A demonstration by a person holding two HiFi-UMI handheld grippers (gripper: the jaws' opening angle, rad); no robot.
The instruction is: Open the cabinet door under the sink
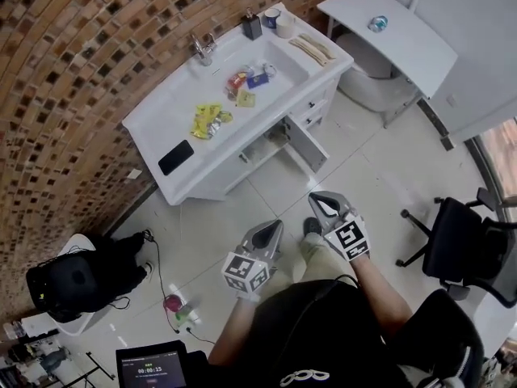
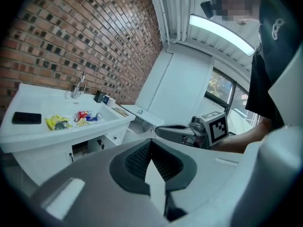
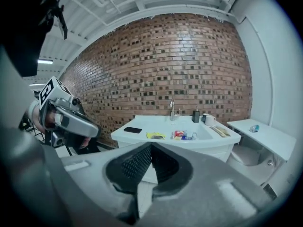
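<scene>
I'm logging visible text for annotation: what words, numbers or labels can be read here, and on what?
"00:00:15", as best it reads: on the dark screen at the head view's bottom edge.
Packets: print too small to read.
Marker cubes: patterns only, no words.

The packets in the sink are too small to identify.

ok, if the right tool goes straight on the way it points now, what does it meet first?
Probably the front of the white sink cabinet. The right tool, shut and empty, aims at it across open floor; its own jaws hide the exact spot, so depth is uncertain.
</scene>
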